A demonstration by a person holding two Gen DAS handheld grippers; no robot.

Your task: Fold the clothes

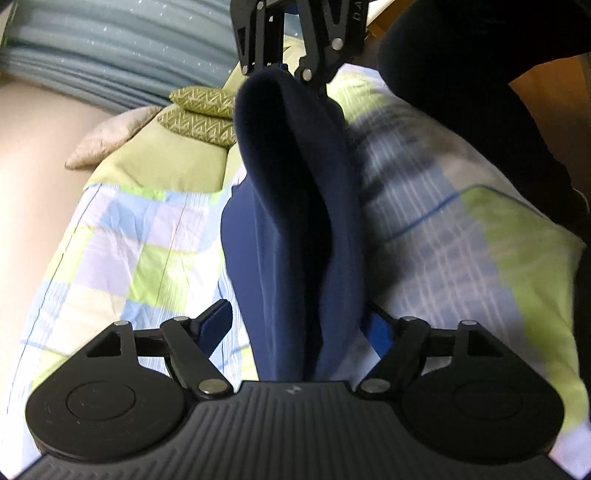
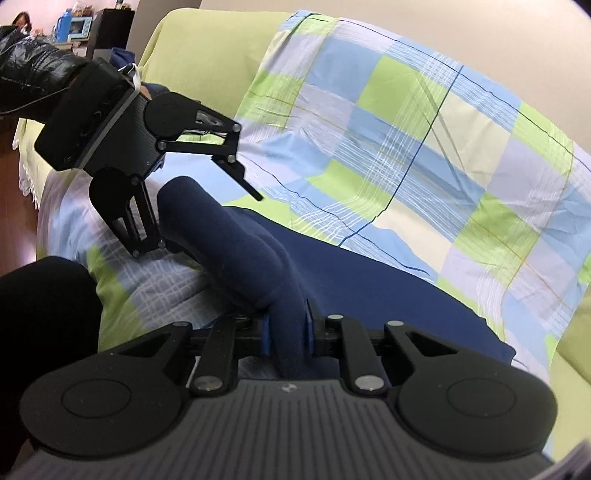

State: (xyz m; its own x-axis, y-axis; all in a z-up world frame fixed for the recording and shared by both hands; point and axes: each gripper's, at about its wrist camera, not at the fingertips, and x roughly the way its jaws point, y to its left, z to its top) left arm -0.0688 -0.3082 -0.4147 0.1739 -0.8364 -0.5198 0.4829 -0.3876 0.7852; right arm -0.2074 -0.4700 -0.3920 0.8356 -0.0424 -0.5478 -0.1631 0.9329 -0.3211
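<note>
A navy blue garment (image 1: 295, 206) lies on a checked sheet (image 1: 122, 258) over a couch and is lifted in a fold between the two grippers. My left gripper (image 1: 295, 332) is open, its fingers wide apart on either side of the fold's near end. In the right wrist view the left gripper (image 2: 207, 221) also shows open around the fold's far end. My right gripper (image 2: 288, 332) is shut on the garment (image 2: 236, 243), its blue pads (image 2: 308, 328) pinching the fold. In the left wrist view it (image 1: 284, 70) holds the far end.
The checked sheet (image 2: 406, 147) covers the seat and backrest of a green couch (image 2: 192, 48). Green patterned cushions (image 1: 203, 114) and a beige cushion (image 1: 110, 136) lie at the far end. A person's dark sleeve (image 1: 480, 92) is at the right. Shelves with clutter (image 2: 77, 26) stand behind.
</note>
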